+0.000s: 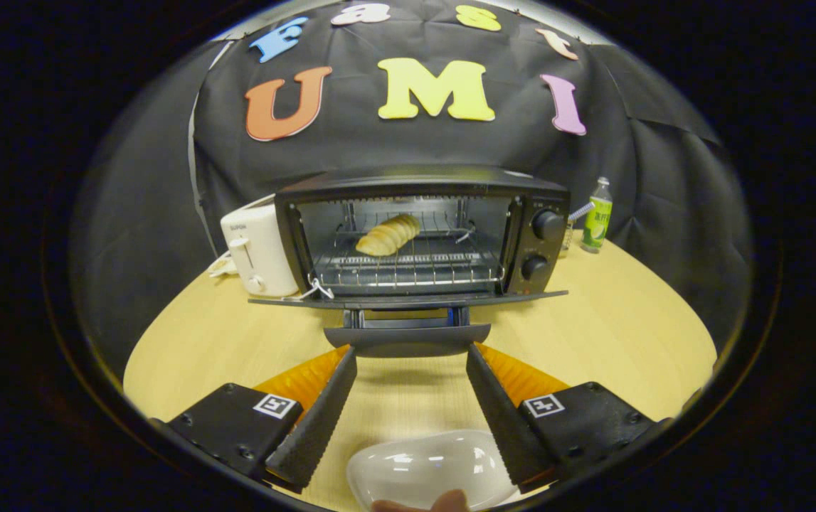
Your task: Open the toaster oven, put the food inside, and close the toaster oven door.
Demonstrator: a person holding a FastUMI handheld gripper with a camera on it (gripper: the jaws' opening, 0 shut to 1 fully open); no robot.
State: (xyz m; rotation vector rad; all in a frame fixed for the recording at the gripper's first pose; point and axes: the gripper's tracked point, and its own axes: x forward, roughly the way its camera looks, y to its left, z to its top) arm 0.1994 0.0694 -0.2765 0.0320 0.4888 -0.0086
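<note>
We saw the bread (388, 235) lying on the wire rack (408, 264) inside the toaster oven (422, 231), beyond the gripper (410, 359), whose fingers stood spread apart and held nothing. The oven door (408, 300) hung open, its handle (408, 339) just ahead of the fingertips. A white dish (429, 469) sat on the wooden surface (614, 334) between the fingers, and a white toaster (258, 249) stood touching the oven's left side.

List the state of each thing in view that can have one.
Oven: open.
Door: folded down flat, handle just ahead of the fingertips.
Bread: inside, lying on the rack.
Claw: open, fingers apart, holding nothing.
Dish: empty, on the table between the fingers.
Toaster: upright, left of the oven.
Bottle: upright, capped, right of the oven.
</note>
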